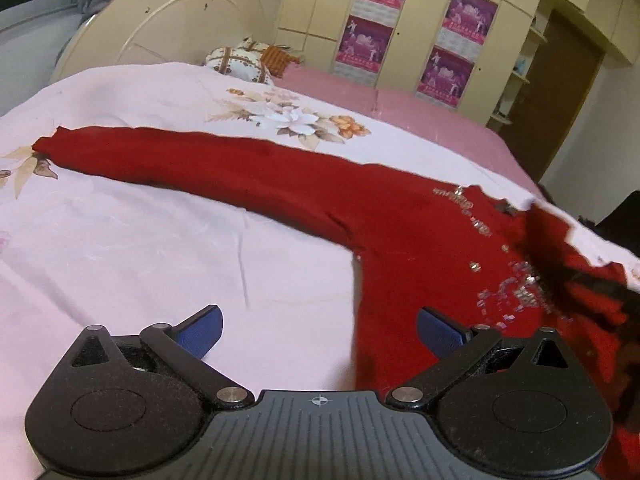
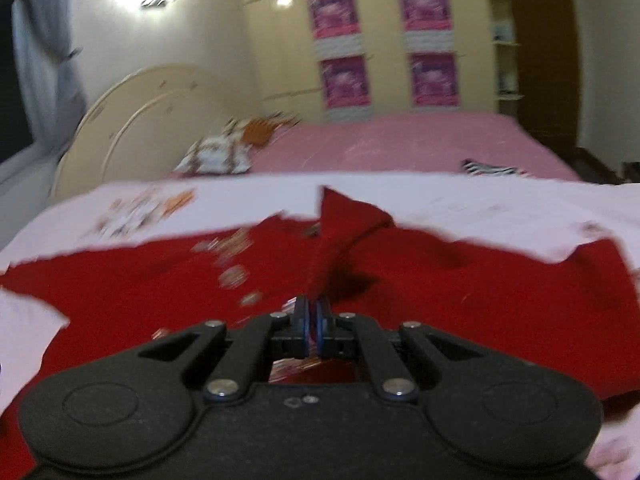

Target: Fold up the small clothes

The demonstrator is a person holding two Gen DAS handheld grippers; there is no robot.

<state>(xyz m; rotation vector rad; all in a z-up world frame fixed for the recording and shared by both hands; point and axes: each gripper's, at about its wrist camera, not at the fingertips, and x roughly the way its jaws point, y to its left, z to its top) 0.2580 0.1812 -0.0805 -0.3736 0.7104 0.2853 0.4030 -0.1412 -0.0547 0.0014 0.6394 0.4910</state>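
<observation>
My right gripper [image 2: 313, 312] is pinched tight on a raised fold of the one red sweater [image 2: 460, 280]. My left gripper [image 1: 318, 330] gapes wide, holding nothing, over the sweater's edge on the bedsheet [image 1: 160, 240]. Four posters hang beyond.

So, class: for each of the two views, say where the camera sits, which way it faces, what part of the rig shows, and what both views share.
Left wrist: sits on the left gripper, low over the sheet, facing the headboard along the jumper's sleeve; its fingers spread apart.
Right wrist: sits on the right gripper, facing the wardrobe across the jumper; fingers shut on a raised fold.
Shared: jumper, sheet, headboard, wardrobe.
</observation>
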